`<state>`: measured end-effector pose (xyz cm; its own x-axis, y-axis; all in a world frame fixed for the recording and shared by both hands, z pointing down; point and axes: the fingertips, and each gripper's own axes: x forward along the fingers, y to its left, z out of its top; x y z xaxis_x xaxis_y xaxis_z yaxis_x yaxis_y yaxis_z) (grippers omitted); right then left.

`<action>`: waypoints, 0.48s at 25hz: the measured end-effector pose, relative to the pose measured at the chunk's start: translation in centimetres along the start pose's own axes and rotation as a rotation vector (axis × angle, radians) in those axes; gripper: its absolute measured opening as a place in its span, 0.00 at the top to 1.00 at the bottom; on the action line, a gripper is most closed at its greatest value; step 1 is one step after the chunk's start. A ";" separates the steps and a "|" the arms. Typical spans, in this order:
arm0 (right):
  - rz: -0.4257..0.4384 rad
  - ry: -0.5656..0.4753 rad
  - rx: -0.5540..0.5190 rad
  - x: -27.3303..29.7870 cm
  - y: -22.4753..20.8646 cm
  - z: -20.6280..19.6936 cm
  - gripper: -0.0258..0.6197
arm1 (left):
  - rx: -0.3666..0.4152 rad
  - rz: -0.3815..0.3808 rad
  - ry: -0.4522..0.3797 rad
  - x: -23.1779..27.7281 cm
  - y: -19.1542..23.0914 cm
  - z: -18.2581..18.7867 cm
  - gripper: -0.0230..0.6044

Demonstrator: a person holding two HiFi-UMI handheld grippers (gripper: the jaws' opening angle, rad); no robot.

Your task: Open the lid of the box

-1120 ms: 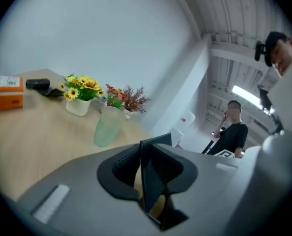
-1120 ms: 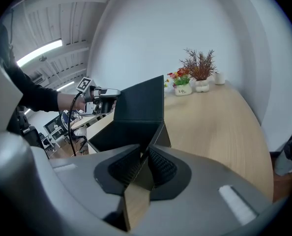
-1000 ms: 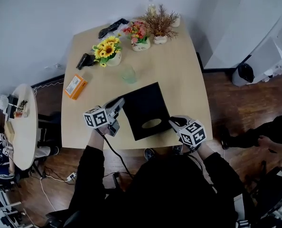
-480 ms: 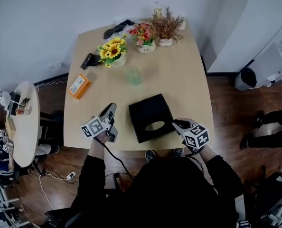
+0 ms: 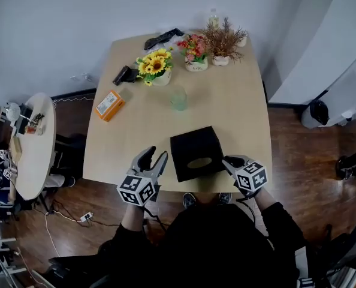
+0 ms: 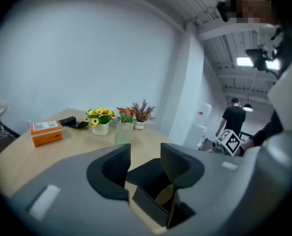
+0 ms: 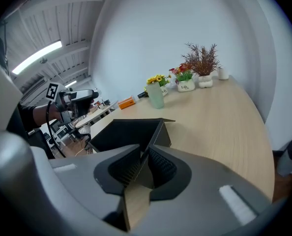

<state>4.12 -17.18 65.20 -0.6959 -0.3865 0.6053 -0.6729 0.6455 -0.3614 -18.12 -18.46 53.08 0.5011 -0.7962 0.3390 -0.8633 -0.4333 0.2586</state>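
Note:
The black box point(image 5: 193, 146) stands near the table's front edge, with an oval hole point(image 5: 199, 162) in its top. My right gripper point(image 5: 229, 161) is at its right front corner, shut on a thin black flap of the box point(image 7: 126, 134); brown cardboard shows below the jaws. My left gripper point(image 5: 154, 156) hovers just left of the box, apart from it. Its jaws are opening and nothing is pressed between them. In the left gripper view the left gripper point(image 6: 143, 163) frames the box point(image 6: 148, 173) beyond its fingertips.
A pale green cup point(image 5: 178, 98) stands mid-table. An orange carton point(image 5: 110, 105), a sunflower pot point(image 5: 156, 66), two more plant pots point(image 5: 195, 56) and black items point(image 5: 126, 75) line the far side. A round side table point(image 5: 28, 143) stands at the left.
My left gripper let go of the box's left edge, drew back toward the table's front and opened. The black shape looks smaller now. The right gripper stays shut at the box's right corner.

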 end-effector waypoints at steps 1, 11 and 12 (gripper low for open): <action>-0.010 0.009 -0.010 -0.3 -0.1 0.4 0.88 | 0.033 0.006 -0.002 -0.3 -0.8 0.3 0.69; -0.166 -0.254 -0.047 -9.0 -0.5 12.1 0.96 | 0.103 -0.012 -0.051 -2.9 -6.6 4.1 0.71; -0.168 -0.286 -0.059 -10.1 0.0 13.3 0.96 | 0.112 -0.019 -0.069 -3.1 -7.1 5.0 0.72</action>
<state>7.76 -22.03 49.64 -0.6244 -0.6546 0.4262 -0.7742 0.5909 -0.2268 -13.85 -15.06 45.73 0.5153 -0.8131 0.2708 -0.8570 -0.4897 0.1605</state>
